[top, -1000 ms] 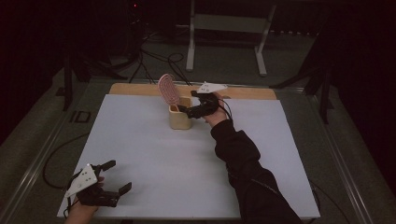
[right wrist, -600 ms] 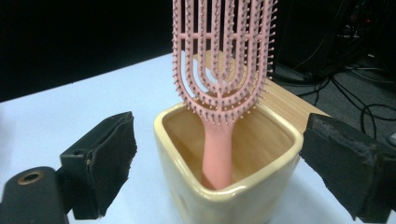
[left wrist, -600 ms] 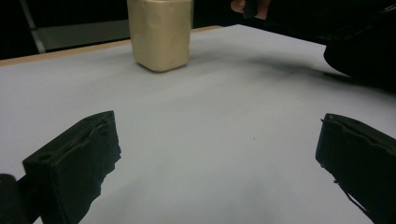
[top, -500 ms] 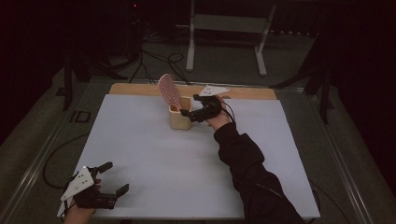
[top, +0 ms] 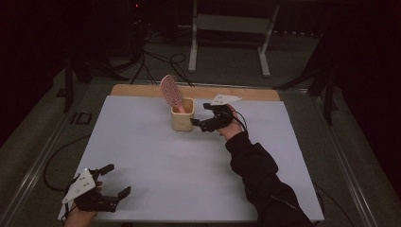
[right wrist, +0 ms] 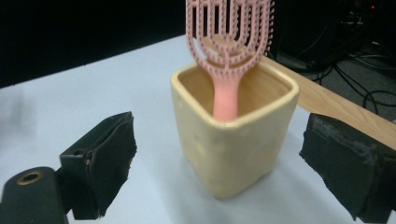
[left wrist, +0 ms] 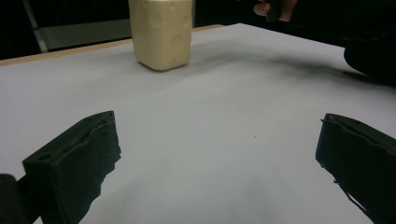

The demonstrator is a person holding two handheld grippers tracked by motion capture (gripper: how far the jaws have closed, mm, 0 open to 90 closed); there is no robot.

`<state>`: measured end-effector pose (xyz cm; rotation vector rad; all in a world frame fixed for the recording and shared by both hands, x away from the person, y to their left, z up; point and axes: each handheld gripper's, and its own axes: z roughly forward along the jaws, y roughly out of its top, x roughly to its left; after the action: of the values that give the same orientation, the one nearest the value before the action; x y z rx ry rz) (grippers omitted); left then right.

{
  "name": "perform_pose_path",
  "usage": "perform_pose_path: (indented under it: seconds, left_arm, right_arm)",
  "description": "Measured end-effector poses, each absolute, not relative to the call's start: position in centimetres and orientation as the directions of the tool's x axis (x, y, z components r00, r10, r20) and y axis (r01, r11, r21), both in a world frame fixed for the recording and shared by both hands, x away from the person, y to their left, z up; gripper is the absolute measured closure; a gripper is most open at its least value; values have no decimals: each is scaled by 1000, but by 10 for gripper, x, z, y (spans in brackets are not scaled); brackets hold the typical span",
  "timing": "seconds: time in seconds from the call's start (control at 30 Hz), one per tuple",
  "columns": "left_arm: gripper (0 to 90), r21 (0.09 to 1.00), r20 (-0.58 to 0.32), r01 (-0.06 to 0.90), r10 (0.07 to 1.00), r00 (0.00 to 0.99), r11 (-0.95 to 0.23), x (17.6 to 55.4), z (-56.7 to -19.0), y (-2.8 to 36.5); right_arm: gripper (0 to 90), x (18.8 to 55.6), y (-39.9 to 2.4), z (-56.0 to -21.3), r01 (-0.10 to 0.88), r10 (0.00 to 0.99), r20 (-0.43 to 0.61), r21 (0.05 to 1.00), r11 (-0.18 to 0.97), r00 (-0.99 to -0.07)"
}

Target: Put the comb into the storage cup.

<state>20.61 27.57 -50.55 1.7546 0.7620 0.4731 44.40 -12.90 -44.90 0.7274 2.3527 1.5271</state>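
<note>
Two black grippers, handheld. Right gripper (top: 204,118): matte black body, pale grey three-cornered plate above the jaws, thin black cable looping behind them. Left gripper (top: 108,182): same black frame, same pale triangular plate behind the jaws. Jaws blocky, dark, rough-edged, worn at the pads (right wrist: 105,154); round brass-rimmed hole below the nearer jaw. Long black sleeve (top: 257,177), loose and creased, behind the right jaws.

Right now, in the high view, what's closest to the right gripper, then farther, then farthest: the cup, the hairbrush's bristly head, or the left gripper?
1. Cup, just beside the right gripper.
2. Hairbrush head, sticking up behind the cup.
3. Left gripper, at the table's near left corner.
</note>
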Motion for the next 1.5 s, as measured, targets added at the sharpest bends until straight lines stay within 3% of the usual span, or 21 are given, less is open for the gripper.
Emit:
perform_pose_path:
  seconds: [1.5]
  left_arm:
    - [0, 949, -57, 257, 703, 709, -181, 205, -505, 276]
  right_arm:
    - [97, 362, -224, -481, 338, 553, 126, 891, 302, -824]
